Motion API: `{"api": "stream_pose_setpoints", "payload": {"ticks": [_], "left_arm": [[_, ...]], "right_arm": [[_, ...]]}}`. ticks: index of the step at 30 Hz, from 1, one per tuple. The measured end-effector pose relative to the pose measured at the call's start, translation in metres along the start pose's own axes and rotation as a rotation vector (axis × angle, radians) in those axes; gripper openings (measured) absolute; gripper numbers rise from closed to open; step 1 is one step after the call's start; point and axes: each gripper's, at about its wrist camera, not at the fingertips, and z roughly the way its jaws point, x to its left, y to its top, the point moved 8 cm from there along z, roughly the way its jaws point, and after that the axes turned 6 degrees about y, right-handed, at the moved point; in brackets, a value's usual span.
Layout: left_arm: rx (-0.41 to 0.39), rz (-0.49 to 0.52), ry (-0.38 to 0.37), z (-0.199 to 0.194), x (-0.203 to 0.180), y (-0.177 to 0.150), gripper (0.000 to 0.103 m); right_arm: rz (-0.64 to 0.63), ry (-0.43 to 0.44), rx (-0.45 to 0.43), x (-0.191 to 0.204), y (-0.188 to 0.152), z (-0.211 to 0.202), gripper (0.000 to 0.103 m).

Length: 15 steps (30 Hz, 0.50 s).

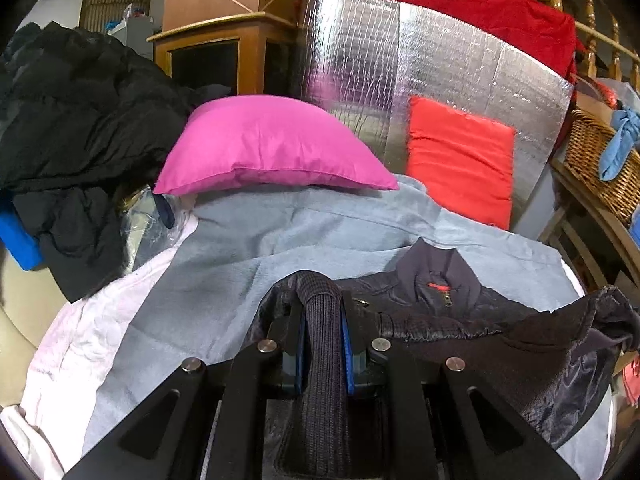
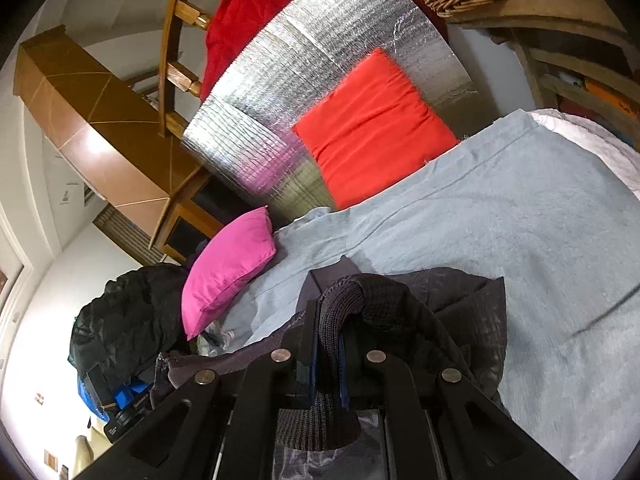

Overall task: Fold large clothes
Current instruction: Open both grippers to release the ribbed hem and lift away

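A dark navy jacket (image 1: 460,320) with a zip collar and red zip pull lies on the grey-blue blanket (image 1: 248,248). My left gripper (image 1: 322,332) is shut on the jacket's ribbed knit hem (image 1: 320,360), which hangs over and between the blue pads. In the right wrist view my right gripper (image 2: 330,340) is shut on another ribbed knit part (image 2: 344,292) of the same jacket (image 2: 460,320), lifted above the blanket (image 2: 500,220). The jacket's body sags between the two grips.
A pink pillow (image 1: 272,148) and a red cushion (image 1: 460,160) rest at the blanket's far end against a silver foil panel (image 1: 420,64). Black clothing (image 1: 72,120) is piled at left. A wicker basket (image 1: 600,160) stands on a wooden shelf at right.
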Motion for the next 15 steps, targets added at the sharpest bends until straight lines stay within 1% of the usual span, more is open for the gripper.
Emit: {"api": "stream_pose_setpoints", "payload": {"ticks": [11, 15], "left_arm": [[0.081, -0.024, 0.001, 0.071, -0.005, 0.009, 0.015], [0.107, -0.012, 0.022, 0.095, -0.01, 0.005, 0.015]], "right_arm": [[0.02, -0.057, 0.038, -0.03, 0.022, 0.057, 0.007], [0.026, -0.078, 0.049, -0.044, 0.028, 0.078, 0.007]]}}
